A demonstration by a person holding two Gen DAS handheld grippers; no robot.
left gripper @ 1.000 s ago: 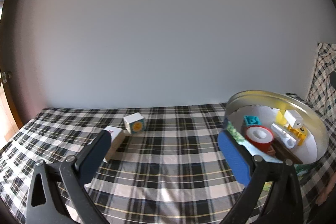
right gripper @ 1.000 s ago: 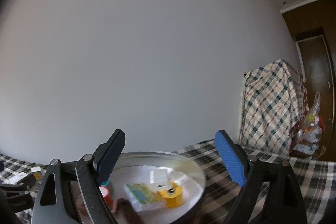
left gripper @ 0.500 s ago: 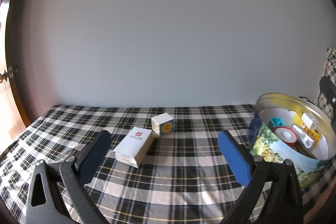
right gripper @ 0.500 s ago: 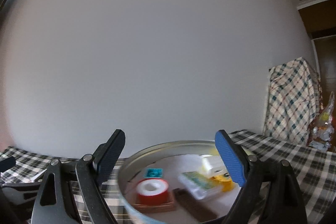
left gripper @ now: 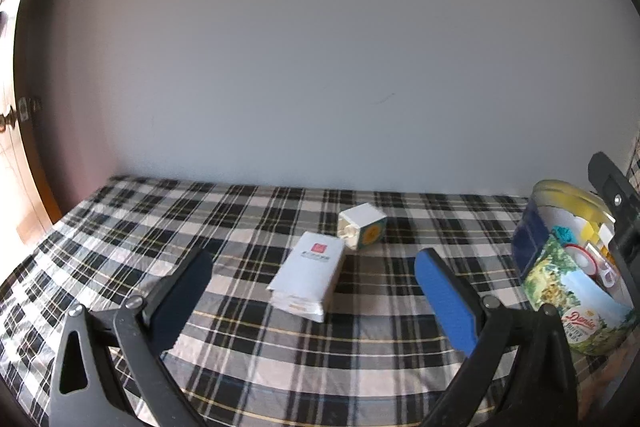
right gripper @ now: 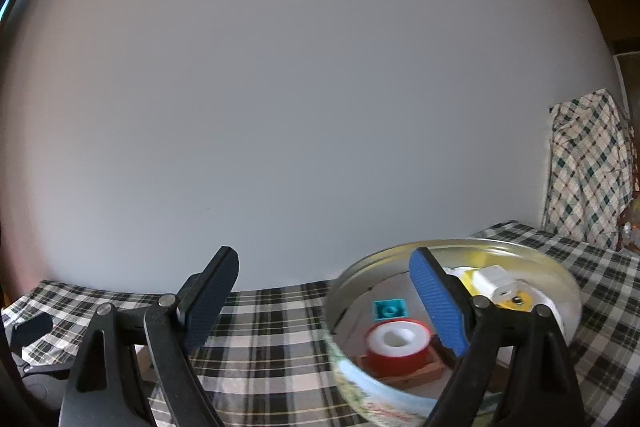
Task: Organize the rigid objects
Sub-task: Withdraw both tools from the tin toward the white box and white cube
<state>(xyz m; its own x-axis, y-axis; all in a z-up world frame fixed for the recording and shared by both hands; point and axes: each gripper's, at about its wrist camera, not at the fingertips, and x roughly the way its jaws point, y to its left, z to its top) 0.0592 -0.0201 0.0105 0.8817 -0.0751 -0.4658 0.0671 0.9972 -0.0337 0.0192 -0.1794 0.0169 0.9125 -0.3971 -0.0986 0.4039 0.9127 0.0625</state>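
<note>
Attention has swung leftward in both wrist views: a second ago the left gripper (left gripper: pixel 312 303) faced the round cookie tin (left gripper: pixel 576 291) at close range, and now the tin sits at the far right edge of its view while the flat white box (left gripper: pixel 308 277) lies almost centred between its spread fingers, a little beyond their tips; nothing is held and the blue pads touch nothing. Just behind the box, touching or nearly touching its far corner, sits the small white cube (left gripper: pixel 362 231) with a yellow printed face, both resting on the checked cloth (left gripper: pixel 120 227). The right gripper (right gripper: pixel 324 303) is likewise wide open and empty, and the tin (right gripper: pixel 452 343) has slid from the middle to the right side of its view, partly behind its right finger. Inside the tin lie a red tape roll (right gripper: pixel 396 343), a teal brick (right gripper: pixel 390 309), a white adapter (right gripper: pixel 498 281) and yellow pieces, so much of the sorting looks done. My reading is that the white box and cube are the remaining loose items, and the left gripper is lining up on the box for the next pick
</note>
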